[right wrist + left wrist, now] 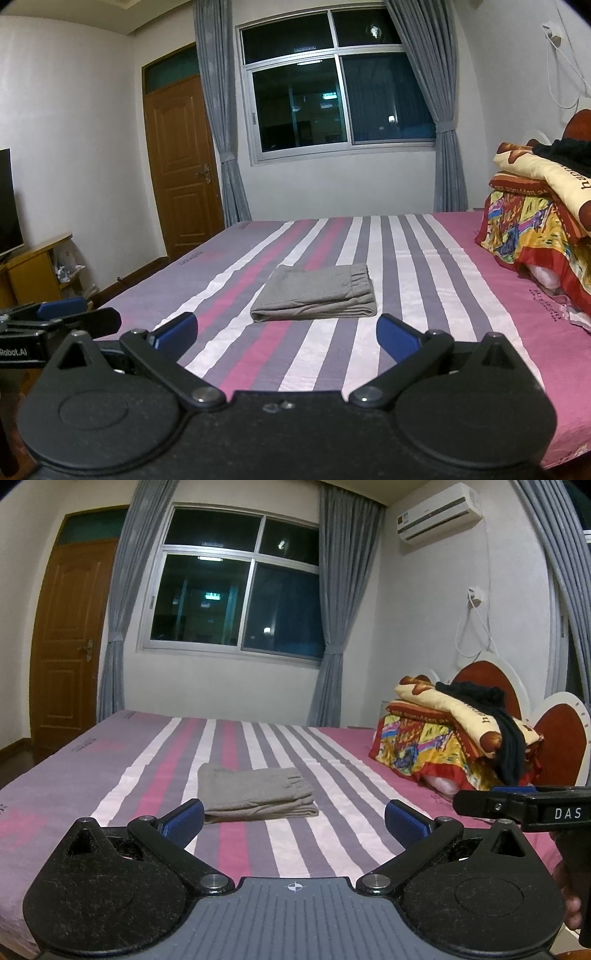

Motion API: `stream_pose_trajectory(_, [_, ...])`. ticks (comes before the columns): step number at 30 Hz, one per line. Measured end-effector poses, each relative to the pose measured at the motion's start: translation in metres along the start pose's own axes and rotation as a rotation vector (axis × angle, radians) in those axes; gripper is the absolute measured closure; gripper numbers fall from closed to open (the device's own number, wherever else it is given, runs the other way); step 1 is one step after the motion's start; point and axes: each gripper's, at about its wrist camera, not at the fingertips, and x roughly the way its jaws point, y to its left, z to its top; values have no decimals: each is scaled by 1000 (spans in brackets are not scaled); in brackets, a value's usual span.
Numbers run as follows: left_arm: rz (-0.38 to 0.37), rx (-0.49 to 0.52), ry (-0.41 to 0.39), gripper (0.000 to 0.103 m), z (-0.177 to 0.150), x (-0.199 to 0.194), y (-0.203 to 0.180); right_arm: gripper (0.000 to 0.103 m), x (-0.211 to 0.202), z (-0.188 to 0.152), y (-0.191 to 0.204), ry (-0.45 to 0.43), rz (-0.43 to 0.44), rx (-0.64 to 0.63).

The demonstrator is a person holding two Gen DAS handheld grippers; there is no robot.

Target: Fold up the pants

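Note:
Grey pants [255, 794] lie folded into a compact rectangle on the striped bed [110, 775], with the elastic waistband on the right side. They also show in the right wrist view [317, 293]. My left gripper [293, 818] is open and empty, held back from the pants near the bed's front edge. My right gripper [286, 332] is open and empty too, just short of the pants. Each gripper shows at the edge of the other's view: the right one [524, 806] and the left one [55, 317].
A pile of colourful quilts with a dark garment on top [454, 734] sits at the head of the bed, against a red headboard [561, 746]. A window [236, 590] with curtains and a wooden door [70, 638] are behind. A TV stand [33, 269] stands left of the bed.

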Motion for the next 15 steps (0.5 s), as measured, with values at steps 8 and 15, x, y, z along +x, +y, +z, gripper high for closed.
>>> stream_pose_trajectory(8, [-2, 5, 0, 0, 0, 1, 0, 0, 0, -1, 1, -3, -1, 2])
stream_pose_trajectory(15, [-5, 8, 3, 0, -1, 1, 0, 0, 1, 0, 2, -1, -2, 2])
